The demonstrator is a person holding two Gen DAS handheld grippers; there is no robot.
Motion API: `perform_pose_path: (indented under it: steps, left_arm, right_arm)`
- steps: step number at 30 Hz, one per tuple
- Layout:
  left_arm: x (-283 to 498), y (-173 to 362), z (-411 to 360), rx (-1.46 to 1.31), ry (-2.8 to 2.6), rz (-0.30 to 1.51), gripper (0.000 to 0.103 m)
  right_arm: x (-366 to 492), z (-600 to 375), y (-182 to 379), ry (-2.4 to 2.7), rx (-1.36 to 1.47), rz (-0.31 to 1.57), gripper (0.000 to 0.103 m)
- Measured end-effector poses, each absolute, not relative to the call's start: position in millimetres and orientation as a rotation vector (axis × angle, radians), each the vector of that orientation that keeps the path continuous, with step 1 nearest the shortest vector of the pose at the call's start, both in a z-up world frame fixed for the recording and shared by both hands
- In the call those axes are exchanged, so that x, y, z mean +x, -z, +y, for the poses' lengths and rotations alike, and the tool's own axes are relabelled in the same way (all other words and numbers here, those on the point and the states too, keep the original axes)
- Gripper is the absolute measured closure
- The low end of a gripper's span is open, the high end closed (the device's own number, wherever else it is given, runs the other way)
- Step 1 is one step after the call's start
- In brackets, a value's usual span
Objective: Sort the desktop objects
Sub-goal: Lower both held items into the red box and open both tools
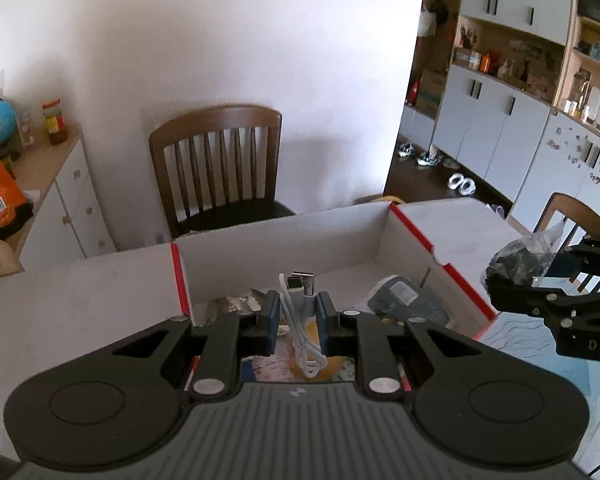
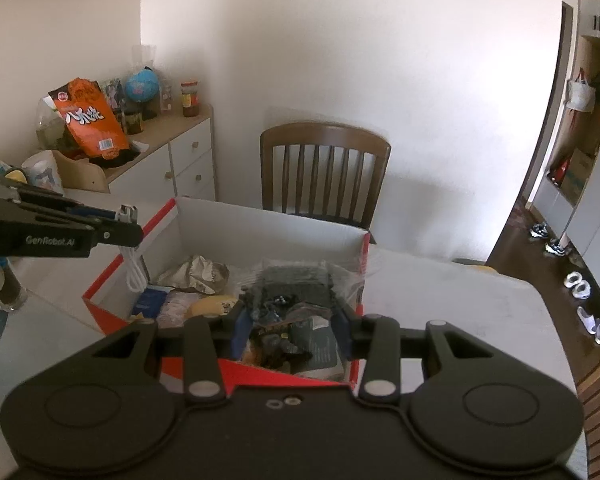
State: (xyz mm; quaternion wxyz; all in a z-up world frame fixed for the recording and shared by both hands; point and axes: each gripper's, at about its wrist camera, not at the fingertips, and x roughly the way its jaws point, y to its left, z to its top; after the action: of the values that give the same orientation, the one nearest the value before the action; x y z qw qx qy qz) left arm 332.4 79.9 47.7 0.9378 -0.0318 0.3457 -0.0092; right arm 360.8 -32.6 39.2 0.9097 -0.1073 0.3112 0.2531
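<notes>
Gripping a coiled white USB cable [image 1: 300,320] between its blue pads, the left gripper [image 1: 298,320] hangs over the open cardboard box [image 1: 284,248], the cable's plugs sticking up above the fingers and its loops dangling below. The right gripper [image 2: 291,320] is closed on a clear plastic bag of dark items [image 2: 296,284], held above the box's near right corner. Inside the box lie a crumpled foil wrapper [image 2: 198,274], a blue packet [image 2: 150,302] and a yellowish rounded object [image 2: 214,305]; a wooden chair [image 2: 326,172] stands behind the table [image 2: 460,300].

A wooden chair [image 1: 220,168] stands near a white sideboard [image 2: 172,160].
</notes>
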Motion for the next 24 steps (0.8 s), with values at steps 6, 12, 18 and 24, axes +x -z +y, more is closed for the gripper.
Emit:
perform_pose_path:
  steps: [6, 12, 18, 24]
  left_arm:
    - [356, -32, 82, -0.020, 0.011, 0.761, 0.085]
    - [375, -13, 80, 0.013, 0.009, 0.834, 0.085]
    - [388, 3, 80, 0.035, 0.034, 0.924, 0.085]
    - [394, 15, 83, 0.036, 0.028, 0.964, 0.085]
  right_arm:
    - [379, -24, -22, -0.537, -0.253, 0.671, 0.062]
    - [399, -19, -8, -0.536, -0.276, 0.706, 0.062]
    - [417, -16, 6, -0.574, -0.274, 0.783, 0.062]
    - [426, -9, 14, -0.596, -0.282, 0.829, 0.062]
